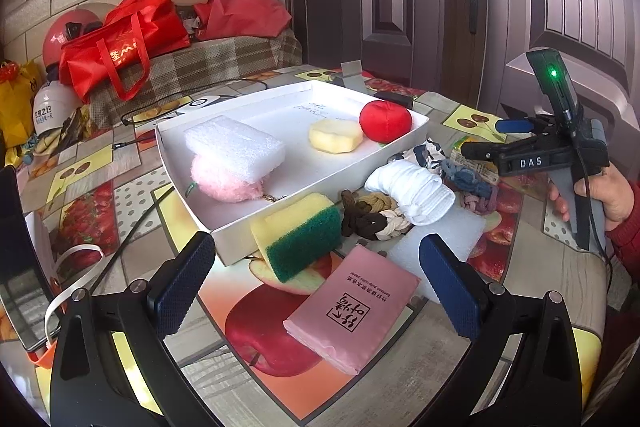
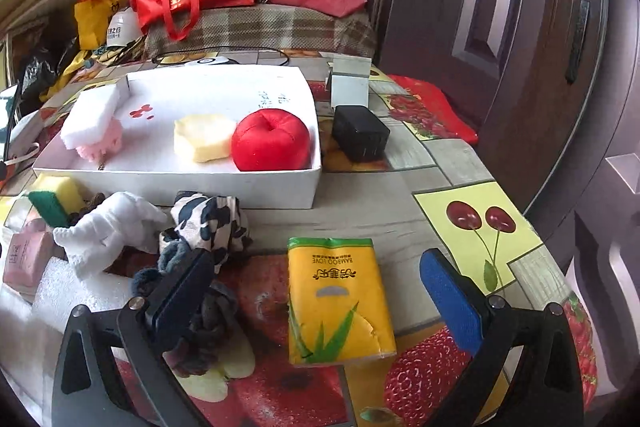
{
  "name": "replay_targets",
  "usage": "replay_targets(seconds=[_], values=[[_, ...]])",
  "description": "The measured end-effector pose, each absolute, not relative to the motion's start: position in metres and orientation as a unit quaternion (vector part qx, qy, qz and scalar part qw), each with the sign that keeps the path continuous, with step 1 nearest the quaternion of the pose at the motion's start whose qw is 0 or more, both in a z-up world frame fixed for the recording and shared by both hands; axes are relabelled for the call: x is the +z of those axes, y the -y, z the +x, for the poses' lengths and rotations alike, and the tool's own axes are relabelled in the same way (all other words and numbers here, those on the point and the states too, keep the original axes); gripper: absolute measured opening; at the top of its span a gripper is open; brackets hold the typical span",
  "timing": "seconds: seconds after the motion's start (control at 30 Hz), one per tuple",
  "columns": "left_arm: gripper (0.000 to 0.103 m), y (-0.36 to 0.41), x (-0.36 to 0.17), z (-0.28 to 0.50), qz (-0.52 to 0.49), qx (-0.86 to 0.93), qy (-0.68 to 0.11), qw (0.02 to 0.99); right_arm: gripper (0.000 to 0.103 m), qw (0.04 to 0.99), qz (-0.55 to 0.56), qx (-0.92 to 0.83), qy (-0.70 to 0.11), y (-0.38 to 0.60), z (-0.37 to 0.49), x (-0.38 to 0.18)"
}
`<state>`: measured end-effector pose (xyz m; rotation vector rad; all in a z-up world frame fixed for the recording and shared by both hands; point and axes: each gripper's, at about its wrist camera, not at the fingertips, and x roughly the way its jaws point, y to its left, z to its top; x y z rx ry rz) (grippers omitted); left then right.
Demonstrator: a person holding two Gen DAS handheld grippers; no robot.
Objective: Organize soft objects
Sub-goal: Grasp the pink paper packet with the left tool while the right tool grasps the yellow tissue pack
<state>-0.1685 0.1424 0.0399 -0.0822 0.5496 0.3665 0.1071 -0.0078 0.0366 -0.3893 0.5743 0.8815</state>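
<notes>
Broadly, the fruit-patterned tabletop carries a shallow white box that already holds a white foam block lying on a pink pompom, a pale yellow sponge piece and a red stuffed apple. Outside it, along its near wall, wait a yellow-and-green scouring sponge leaning against the box, a knotted brown cord, a rolled white sock, a cow-print cloth, a dark blue-grey braid, a pink tissue pack and a yellow tissue pack.

What could go wrong: the socks, cord and braid lie tangled together, so a grab at one may drag a neighbour along or off the edge; the tilted sponge could topple if nudged; the slick tissue packs may slip from a shallow pinch.

The left tongs are spread wide and empty, hovering over the pink pack and the sponge. The right tongs are also spread wide, holding nothing, straddling the yellow pack, with the left finger right over the braid; whether it touches I cannot tell.
</notes>
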Motion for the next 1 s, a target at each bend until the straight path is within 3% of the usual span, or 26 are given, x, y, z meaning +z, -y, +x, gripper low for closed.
replay_targets(seconds=[0.17, 0.23, 0.43, 0.5, 0.57, 0.6, 0.63, 0.67, 0.7, 0.77, 1.0], values=[[0.103, -0.139, 0.036, -0.162, -0.032, 0.171, -0.289, 0.941, 0.1, 0.838, -0.12, 0.406, -0.344, 0.021, 0.146, 0.029], [0.103, -0.133, 0.034, -0.157, -0.017, 0.159, -0.303, 0.939, 0.094, 0.83, -0.135, 0.417, -0.346, 0.015, 0.142, 0.027], [0.103, -0.123, 0.02, -0.14, 0.016, 0.152, -0.354, 0.923, 0.091, 0.823, -0.191, 0.414, -0.339, -0.002, 0.126, 0.021], [0.103, -0.127, 0.015, -0.135, 0.006, 0.147, -0.373, 0.916, 0.073, 0.814, -0.191, 0.411, -0.362, -0.005, 0.135, 0.015], [0.102, -0.132, 0.011, -0.132, -0.006, 0.137, -0.384, 0.913, 0.072, 0.813, -0.189, 0.411, -0.367, -0.004, 0.136, 0.014], [0.099, -0.133, 0.011, -0.133, -0.013, 0.131, -0.383, 0.914, 0.069, 0.812, -0.191, 0.413, -0.364, -0.004, 0.135, 0.015], [0.087, -0.134, 0.011, -0.133, -0.017, 0.131, -0.384, 0.914, 0.065, 0.81, -0.195, 0.417, -0.362, -0.004, 0.133, 0.015], [0.066, -0.135, 0.009, -0.131, -0.017, 0.137, -0.39, 0.91, 0.056, 0.81, -0.198, 0.421, -0.358, -0.005, 0.13, 0.016], [0.059, -0.135, 0.006, -0.128, -0.015, 0.143, -0.4, 0.905, 0.05, 0.808, -0.201, 0.425, -0.354, -0.006, 0.128, 0.017], [0.05, -0.13, 0.005, -0.125, -0.003, 0.14, -0.405, 0.903, 0.049, 0.807, -0.203, 0.43, -0.351, -0.006, 0.127, 0.018], [0.049, -0.118, 0.023, -0.145, 0.032, 0.175, -0.34, 0.923, 0.048, 0.829, -0.145, 0.434, -0.322, 0.015, 0.131, 0.033]])
